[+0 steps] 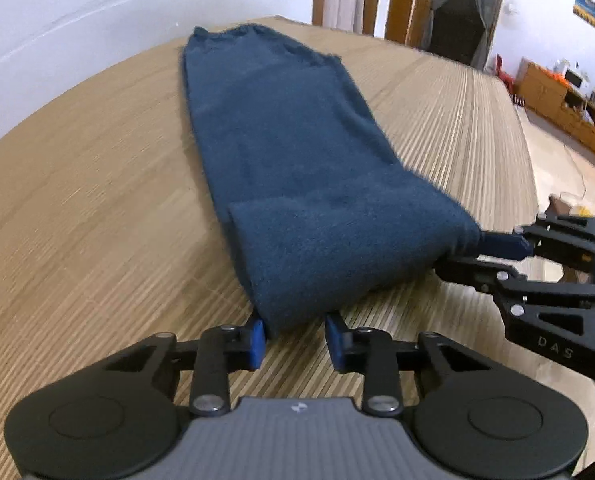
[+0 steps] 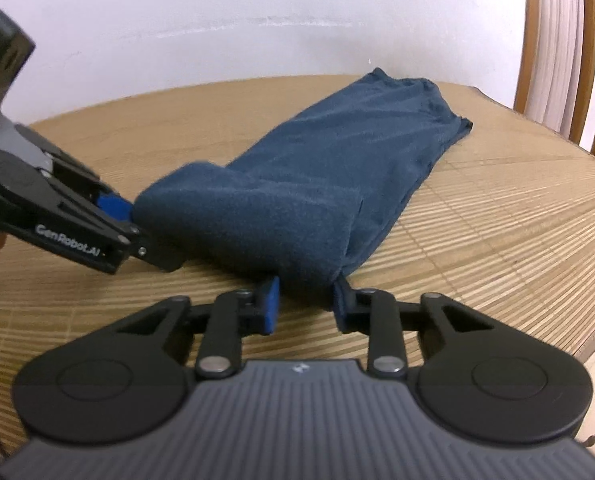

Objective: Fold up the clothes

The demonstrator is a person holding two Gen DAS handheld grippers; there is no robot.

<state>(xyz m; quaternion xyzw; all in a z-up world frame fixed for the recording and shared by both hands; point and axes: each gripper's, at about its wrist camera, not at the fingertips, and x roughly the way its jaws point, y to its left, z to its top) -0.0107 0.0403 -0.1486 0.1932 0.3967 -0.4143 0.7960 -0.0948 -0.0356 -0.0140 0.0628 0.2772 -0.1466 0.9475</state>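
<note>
Left gripper [image 1: 294,338]: sitting nearest its own camera, its blue pads [image 1: 257,344] are standing narrow on either side of one near corner of the blue garment [image 1: 281,148]; the corner is sitting between them, though I cannot tell whether the pads are truly pinching.
Right gripper [image 2: 306,300]: doing the same at the other near corner, pads narrow around the cloth; from the left camera its upper finger is pressing into the fabric edge, so it is probably gripping.
Blue garment: lying lengthwise on the slatted bamboo mat [image 1: 77,220], stretching away from both grippers, with its near end doubled over and lifting slightly off the surface.
Far end: lying flat and wrinkled near the mat's far edge, close to the white wall [image 2: 217,20].
Handling: looking soft, light and fleecy, so it is likely to sag between the two corners and drag along the ribbed mat rather than slide cleanly.
Where to hold: taking the two near corners, through both layers, seems best for carrying the fold evenly.
Risk: a thin pinch may be slipping off one layer.
</note>
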